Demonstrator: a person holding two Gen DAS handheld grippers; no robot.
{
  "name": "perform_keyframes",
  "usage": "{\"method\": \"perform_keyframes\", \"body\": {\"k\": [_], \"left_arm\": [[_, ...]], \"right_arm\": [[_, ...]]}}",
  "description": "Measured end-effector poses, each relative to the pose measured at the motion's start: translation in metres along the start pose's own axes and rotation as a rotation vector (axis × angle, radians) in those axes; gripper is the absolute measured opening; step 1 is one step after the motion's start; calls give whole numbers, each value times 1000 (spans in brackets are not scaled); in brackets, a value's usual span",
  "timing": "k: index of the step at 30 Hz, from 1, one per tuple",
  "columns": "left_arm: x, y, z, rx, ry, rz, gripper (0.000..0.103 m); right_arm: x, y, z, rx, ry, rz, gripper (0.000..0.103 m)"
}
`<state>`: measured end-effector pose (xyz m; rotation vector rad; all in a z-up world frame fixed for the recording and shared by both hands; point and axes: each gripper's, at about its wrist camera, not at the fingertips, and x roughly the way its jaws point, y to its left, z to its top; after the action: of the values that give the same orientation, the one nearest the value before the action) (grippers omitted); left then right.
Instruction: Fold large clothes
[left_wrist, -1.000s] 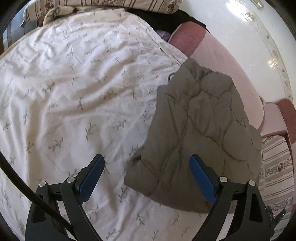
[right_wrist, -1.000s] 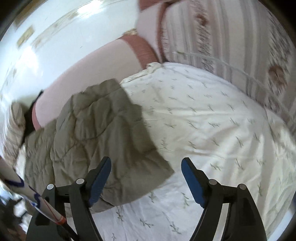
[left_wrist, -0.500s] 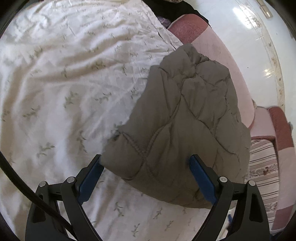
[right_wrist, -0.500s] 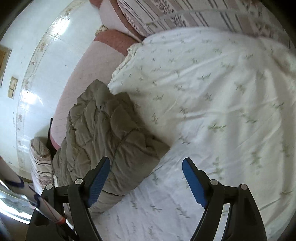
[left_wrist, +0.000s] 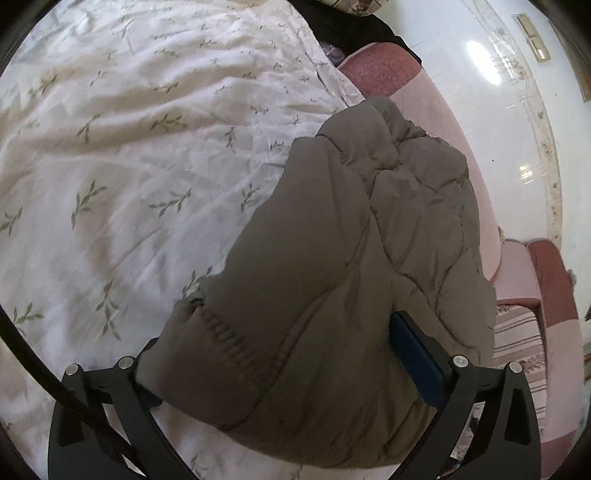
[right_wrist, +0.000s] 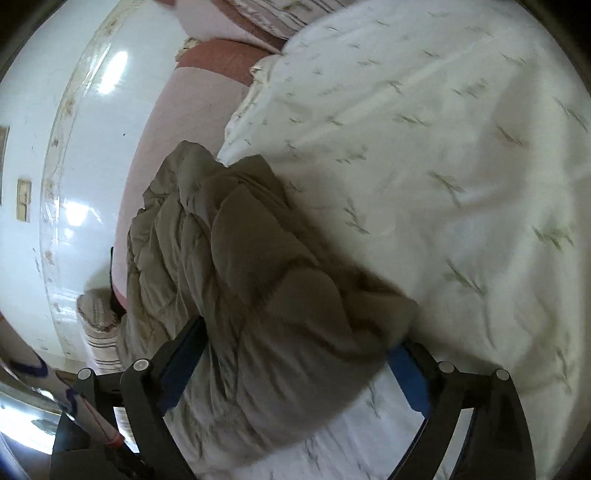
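two grippers are in my feeds, and both have the same thing between their fingers: the folded olive quilted jacket (left_wrist: 354, 266) (right_wrist: 258, 314). it lies on the bed (left_wrist: 129, 166) (right_wrist: 443, 166), on a white cover printed with small green sprigs, close along the bed's edge where a pink and maroon sheet (left_wrist: 443, 122) (right_wrist: 159, 155) drops toward the glossy white floor (left_wrist: 498, 74) (right_wrist: 74, 147).

in the left wrist view, my left gripper (left_wrist: 280, 369) straddles the near end of the bundle. its jaws are opening and stand wide. the right blue pad is just beside the fabric, which bulges against it; the left finger is mostly hidden under the gathered, elastic-looking hem, so i cannot tell whether that one touches.

in the right wrist view, my right gripper (right_wrist: 295, 365) also has its jaws opening, wide, with the thick near corner of the jacket sitting between the two blue pads. the fabric covers part of each pad, and the picture is blurred, so whether they press on it i cannot say.

no container is anywhere in my feeds. a small white label sits on the right gripper's left finger near the bottom of that view, but its print is too small to read. a striped pillow or cushion (right_wrist: 99, 325) lies by the floor beyond the bed's edge, and a white stick with blue marks (right_wrist: 55, 391) crosses the lower left corner.
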<state>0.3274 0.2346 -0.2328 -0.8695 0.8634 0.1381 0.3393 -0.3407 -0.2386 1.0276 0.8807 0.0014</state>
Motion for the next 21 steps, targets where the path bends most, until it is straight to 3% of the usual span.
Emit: {"method": "perform_keyframes", "body": {"k": [1,2,3,5,9,10,13,17,21], "left_arm": [[0,-3,0,16,-9,15,100],[-3,-11,-1,64,-30,63,89],[-6,-22,-3,126,-58,107,85],[-13,-48,-10,276,-131,206,67],[-15,-90,-32,538,-259,377,57],[-15,-92,-35,555,-267,389,56],[-17,-93,-37,582,-280,396,54],[-24,-103,-46,628,-319,401,50],[-43,-106,-49,619,-350,350,48]], "right_arm": [[2,5,0,-20,-7,-11,90],[3,9,-1,-41,-19,-37,77],[2,14,-2,-67,-25,-57,73],[-1,34,-6,-179,-53,-121,57],[-5,91,-33,-532,-173,-331,45],[-3,108,-46,-648,-220,-400,44],[-1,120,-62,-748,-263,-467,42],[0,128,-74,-831,-293,-503,40],[-14,138,-90,-907,-344,-491,38]]}}
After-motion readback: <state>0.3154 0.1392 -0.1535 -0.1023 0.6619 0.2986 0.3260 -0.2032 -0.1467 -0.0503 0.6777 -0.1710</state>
